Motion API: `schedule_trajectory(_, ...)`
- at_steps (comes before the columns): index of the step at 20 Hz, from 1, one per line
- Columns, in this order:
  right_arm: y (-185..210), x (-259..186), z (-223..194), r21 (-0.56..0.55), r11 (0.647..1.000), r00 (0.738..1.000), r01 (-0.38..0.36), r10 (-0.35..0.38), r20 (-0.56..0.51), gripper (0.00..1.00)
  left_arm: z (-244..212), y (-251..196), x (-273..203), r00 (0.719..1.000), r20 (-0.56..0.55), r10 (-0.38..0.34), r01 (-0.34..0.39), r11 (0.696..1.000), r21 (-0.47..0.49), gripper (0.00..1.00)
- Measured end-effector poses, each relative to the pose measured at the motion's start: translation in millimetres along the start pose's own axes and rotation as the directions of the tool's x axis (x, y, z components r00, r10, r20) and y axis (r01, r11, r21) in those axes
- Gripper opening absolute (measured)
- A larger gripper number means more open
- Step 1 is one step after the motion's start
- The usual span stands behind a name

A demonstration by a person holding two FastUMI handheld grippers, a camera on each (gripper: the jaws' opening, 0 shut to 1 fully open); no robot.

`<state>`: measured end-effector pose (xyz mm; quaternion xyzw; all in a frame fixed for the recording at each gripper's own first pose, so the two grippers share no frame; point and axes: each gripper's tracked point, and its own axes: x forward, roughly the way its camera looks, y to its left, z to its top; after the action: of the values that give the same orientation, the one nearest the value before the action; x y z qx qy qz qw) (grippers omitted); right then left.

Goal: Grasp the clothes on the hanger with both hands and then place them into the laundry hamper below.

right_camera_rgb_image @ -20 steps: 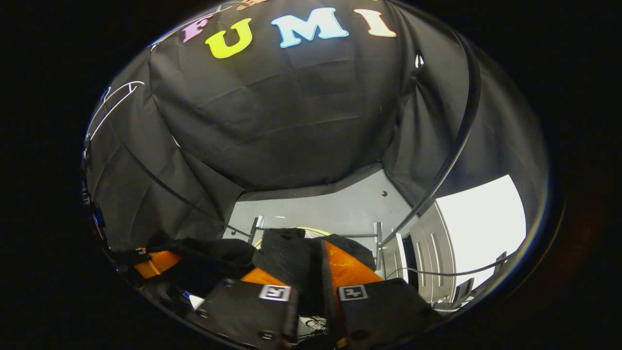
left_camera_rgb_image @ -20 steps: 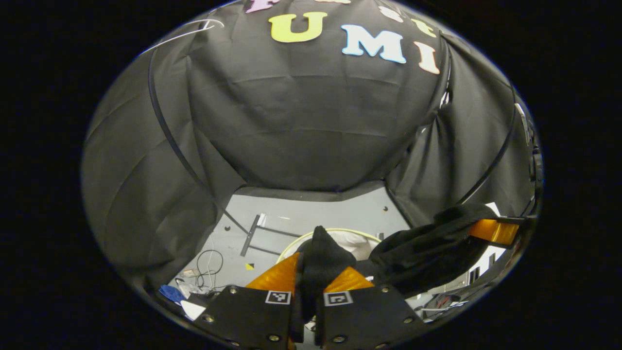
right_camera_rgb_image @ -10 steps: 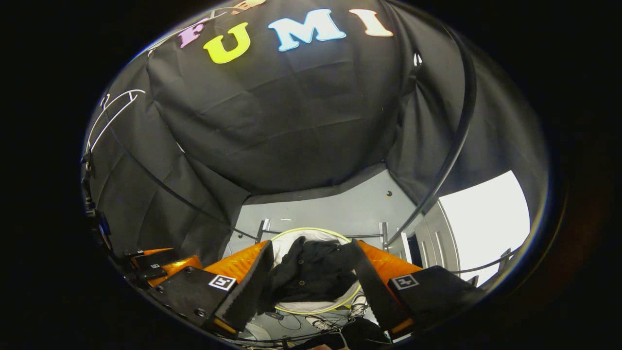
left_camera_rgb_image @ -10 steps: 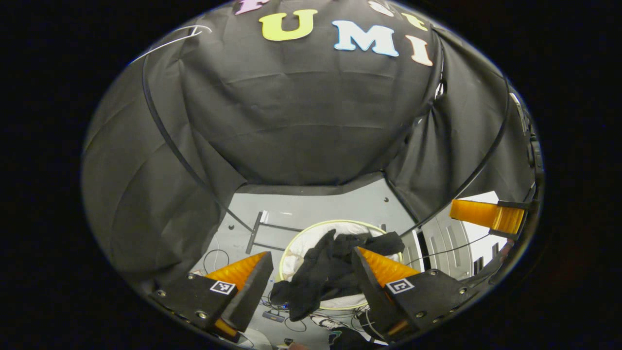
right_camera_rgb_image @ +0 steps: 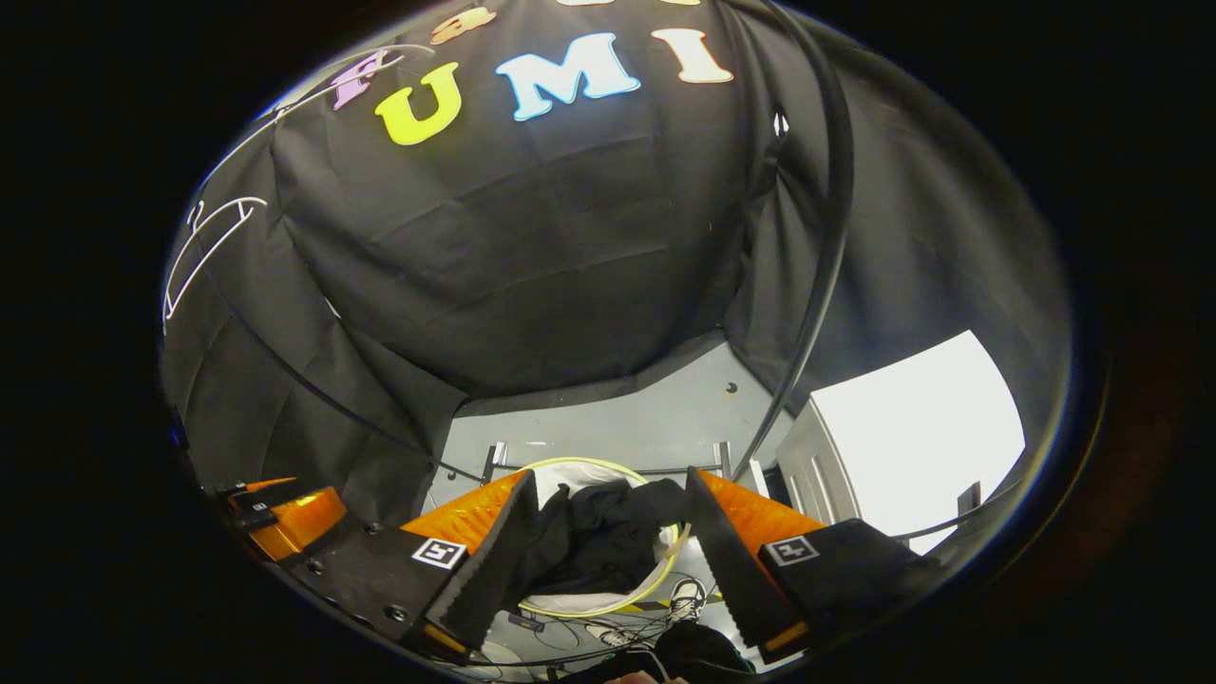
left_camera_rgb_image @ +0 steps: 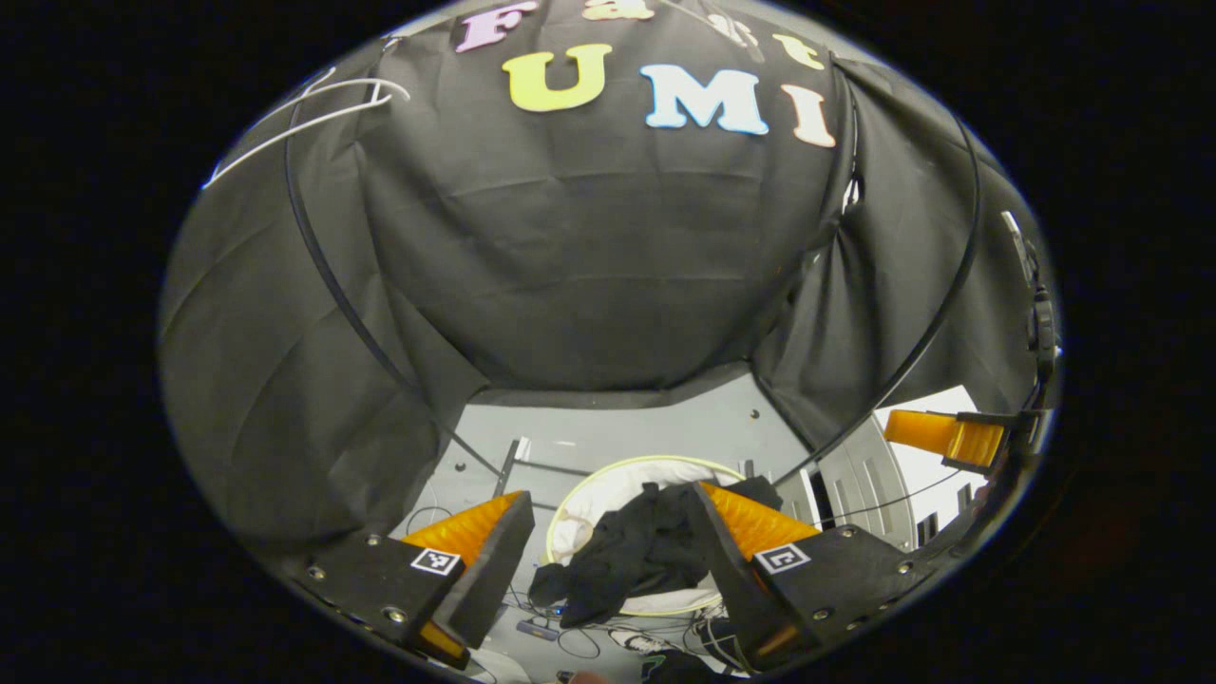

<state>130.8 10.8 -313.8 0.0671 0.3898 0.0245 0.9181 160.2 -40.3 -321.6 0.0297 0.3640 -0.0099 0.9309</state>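
Observation:
A black garment lies crumpled in the round white laundry hamper on the floor, one end drooping over the yellow-green rim. The right gripper view shows the same garment in the hamper. My left gripper hangs open above the hamper, nothing between its fingers. My right gripper is open too, above the same hamper. The right gripper appears at the far right of the left gripper view, and the left gripper at the lower left of the right gripper view. An empty white wire hanger hangs high at the upper left.
Black cloth walls enclose the booth on three sides. A metal rack foot and loose cables lie on the grey floor beside the hamper. A bright opening is at the right.
One second ago both grippers were shut on the black garment. They opened, and it dropped into the hamper. Since half a second ago both grippers have lifted a little.

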Motion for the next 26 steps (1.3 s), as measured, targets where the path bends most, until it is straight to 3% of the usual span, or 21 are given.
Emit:
schedule_trajectory(6, -23, -27, 47, -0.041, 0.999, 0.995, 0.002, 0.002, 0.104, 0.98, 71, -12, -55, 0.989, 0.148, 0.015, -0.01, 1.0, -0.029, 0.96)
schedule_trajectory(9, -30, -48, 82, -0.069, 0.998, 0.978, 0.01, 0.005, 0.209, 0.98, 106, -18, -91, 0.969, 0.245, 0.025, -0.022, 1.0, -0.016, 0.96)
schedule_trajectory(13, -19, -90, 127, -0.123, 0.992, 0.918, 0.011, 0.039, 0.395, 0.98, 159, -30, -153, 0.908, 0.418, 0.019, -0.011, 1.0, -0.02, 0.96)
schedule_trajectory(15, -8, -119, 148, -0.146, 0.989, 0.873, 0.015, 0.058, 0.484, 0.93, 176, -26, -179, 0.873, 0.487, 0.016, 0.001, 0.999, -0.034, 0.96)
schedule_trajectory(20, 24, -191, 183, -0.188, 0.982, 0.769, 0.021, 0.104, 0.63, 0.93, 214, -12, -259, 0.765, 0.644, -0.003, 0.059, 0.996, -0.066, 0.95)
schedule_trajectory(22, 26, -220, 182, -0.187, 0.982, 0.74, 0.038, 0.098, 0.666, 0.92, 212, -3, -291, 0.732, 0.682, -0.005, 0.066, 0.996, -0.063, 0.95)
schedule_trajectory(23, 25, -232, 181, -0.182, 0.982, 0.725, 0.046, 0.092, 0.683, 0.98, 210, 1, -303, 0.718, 0.697, -0.008, 0.073, 0.995, -0.065, 0.95)
schedule_trajectory(24, 24, -242, 179, -0.171, 0.984, 0.716, 0.052, 0.083, 0.693, 0.92, 204, 3, -309, 0.706, 0.708, -0.01, 0.082, 0.994, -0.068, 0.95)
schedule_trajectory(26, 24, -255, 166, -0.161, 0.986, 0.712, 0.045, 0.082, 0.697, 0.92, 199, 10, -319, 0.682, 0.732, 0.004, 0.083, 0.993, -0.083, 0.95)
